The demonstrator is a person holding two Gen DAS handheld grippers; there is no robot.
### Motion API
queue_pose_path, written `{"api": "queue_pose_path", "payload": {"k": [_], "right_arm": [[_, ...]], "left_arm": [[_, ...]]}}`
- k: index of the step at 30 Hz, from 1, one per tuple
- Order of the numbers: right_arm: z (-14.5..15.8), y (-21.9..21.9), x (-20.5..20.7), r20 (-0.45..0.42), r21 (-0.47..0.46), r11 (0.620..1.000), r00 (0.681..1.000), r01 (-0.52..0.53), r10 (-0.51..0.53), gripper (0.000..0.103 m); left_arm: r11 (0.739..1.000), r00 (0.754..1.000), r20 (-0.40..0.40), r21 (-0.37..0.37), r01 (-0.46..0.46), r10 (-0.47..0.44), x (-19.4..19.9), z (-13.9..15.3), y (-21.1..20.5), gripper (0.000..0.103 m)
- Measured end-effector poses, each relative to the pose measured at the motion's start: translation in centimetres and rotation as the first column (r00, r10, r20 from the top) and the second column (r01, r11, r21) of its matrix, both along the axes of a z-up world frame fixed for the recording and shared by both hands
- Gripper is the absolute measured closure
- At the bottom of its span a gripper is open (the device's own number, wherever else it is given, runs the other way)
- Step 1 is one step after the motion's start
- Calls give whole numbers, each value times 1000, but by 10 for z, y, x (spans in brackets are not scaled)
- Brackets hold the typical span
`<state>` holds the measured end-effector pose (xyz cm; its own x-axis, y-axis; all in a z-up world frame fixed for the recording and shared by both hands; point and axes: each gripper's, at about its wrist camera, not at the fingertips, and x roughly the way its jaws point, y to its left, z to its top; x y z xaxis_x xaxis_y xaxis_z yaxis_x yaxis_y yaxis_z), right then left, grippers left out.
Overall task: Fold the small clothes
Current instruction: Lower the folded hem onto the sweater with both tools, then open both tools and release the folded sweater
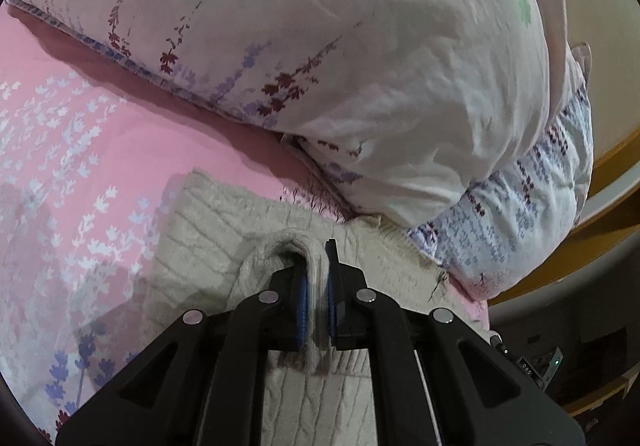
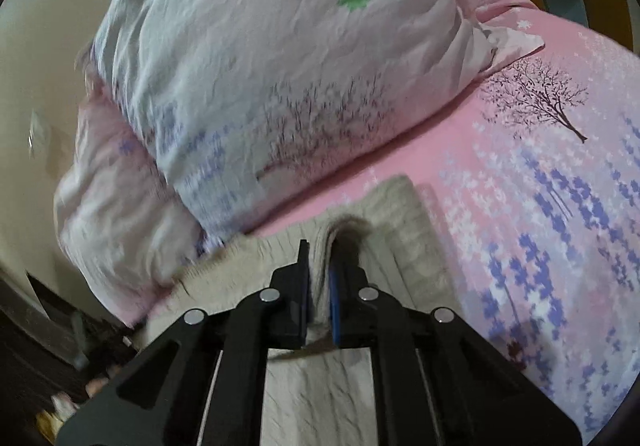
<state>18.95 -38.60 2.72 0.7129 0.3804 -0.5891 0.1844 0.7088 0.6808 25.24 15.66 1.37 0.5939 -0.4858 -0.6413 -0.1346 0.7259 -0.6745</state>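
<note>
Left wrist view shows the cream cable-knit garment [image 1: 224, 213] lying on the pink floral bedsheet [image 1: 80, 149], with a doubled edge of it pinched between the blue pads of the left gripper [image 1: 316, 286], whose jaws are clamped tight on the knit. In the right wrist view the right gripper [image 2: 320, 278] is likewise closed on a raised fold of the same garment [image 2: 400, 213], the fabric standing up in a ridge between its fingers.

Both grips sit near the fabric's edge, so the main risk, as I judge it, is a slip: the thick, springy knit could pull out of one pair of pads if the two hands move at uneven speed, leaving the fold skewed. Each gripper seems to hold several layers; a layer below could drag along and bunch instead of lying flat.

Just beyond the garment lies the white flowered pillow [image 1: 360, 65], touching or nearly touching the knit's far edge. Carrying the fold forward could push fabric against it and rumple the far edge. The sheet itself is soft and could wrinkle under a dragged garment.
</note>
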Motion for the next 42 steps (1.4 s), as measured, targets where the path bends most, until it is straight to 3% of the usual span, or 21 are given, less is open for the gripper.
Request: {"api": "queue_pose_path", "payload": {"k": [5,9,13,16,22,24,28,32,37,42], "right_arm": [[-12,-6,19,-29,39,997,997,66,-65,95],[-32,-8,32,-98,86,992,992,93,-85,91],[-29,-3,38,-72,82,993,995,81,-75,65],[-24,0,43,-56,70,994,995,80,-76,50],[-29,4,44,-86,43,995,993,86,-82,49],[-27,4,39,-93,15,997,993,79,-77,51],[-5,0,17,-50,-71,994,995,82,-86,50],[10,-14,-11,-34,-139,989,998,48,-53,50],[8,-19,-48,-71,-174,983,996,-58,46,58],[1,-17,-70,-90,-187,976,991,-114,99,60]], "left_arm": [[992,996,-63,-105,-66,59,6,-16,8,97],[992,997,-59,-110,-63,57,6,-17,8,97],[991,997,-63,-119,-60,53,7,-15,9,96],[987,996,-73,-148,-62,52,11,-16,10,88],[985,998,-27,-166,-53,49,12,-5,10,55],[988,999,-4,-145,-51,51,11,2,9,41],[997,999,30,-69,-35,37,3,16,9,31],[998,997,58,28,56,-58,-16,27,3,31],[962,979,99,224,155,-181,-61,41,-6,37],[949,978,50,254,186,-205,-84,32,10,46]]}}
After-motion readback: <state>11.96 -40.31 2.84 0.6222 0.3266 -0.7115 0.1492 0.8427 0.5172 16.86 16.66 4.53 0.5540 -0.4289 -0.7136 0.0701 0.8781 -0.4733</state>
